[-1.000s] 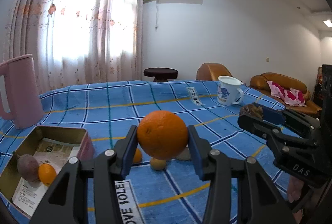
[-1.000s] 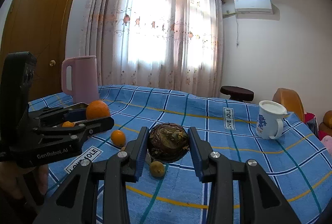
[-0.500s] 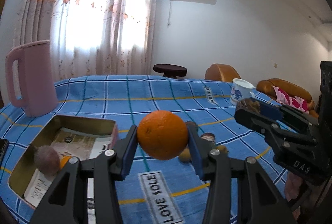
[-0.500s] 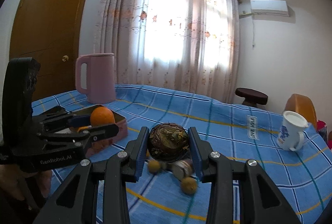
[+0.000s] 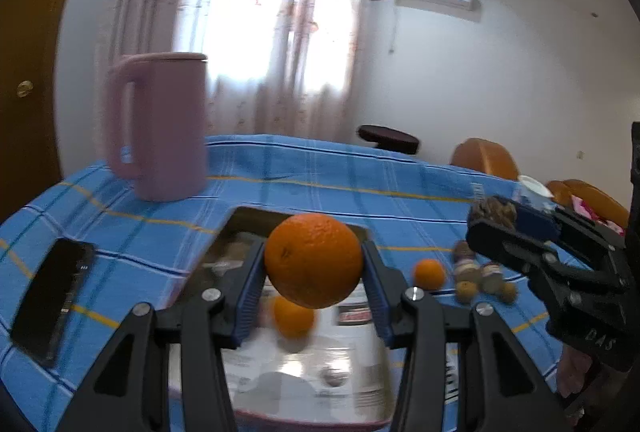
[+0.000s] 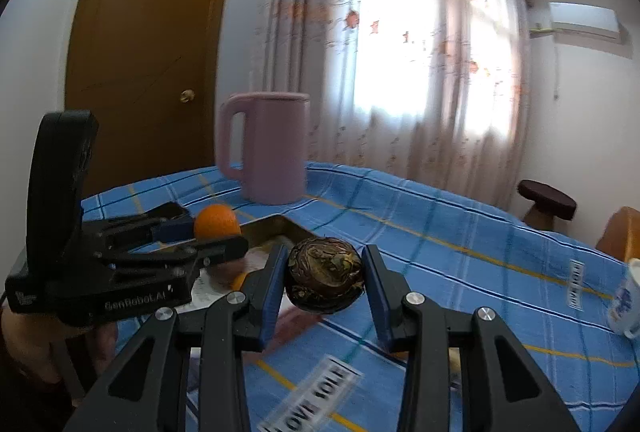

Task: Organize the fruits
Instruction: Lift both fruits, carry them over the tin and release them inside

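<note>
The left gripper body reads "GenRobot.AI". The right gripper body shows "DAS". A label on the tablecloth is too blurred to read.

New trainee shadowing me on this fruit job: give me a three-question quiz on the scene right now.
1. True or false: the left claw grips the big orange above the metal tray.
2. What does the right claw hold? A) a small orange B) a dark brown mottled fruit C) a mug
3. Fill in: left of the tray, a black ____ lies on the blue cloth.

Key: 1 true; 2 B; 3 phone.
</note>
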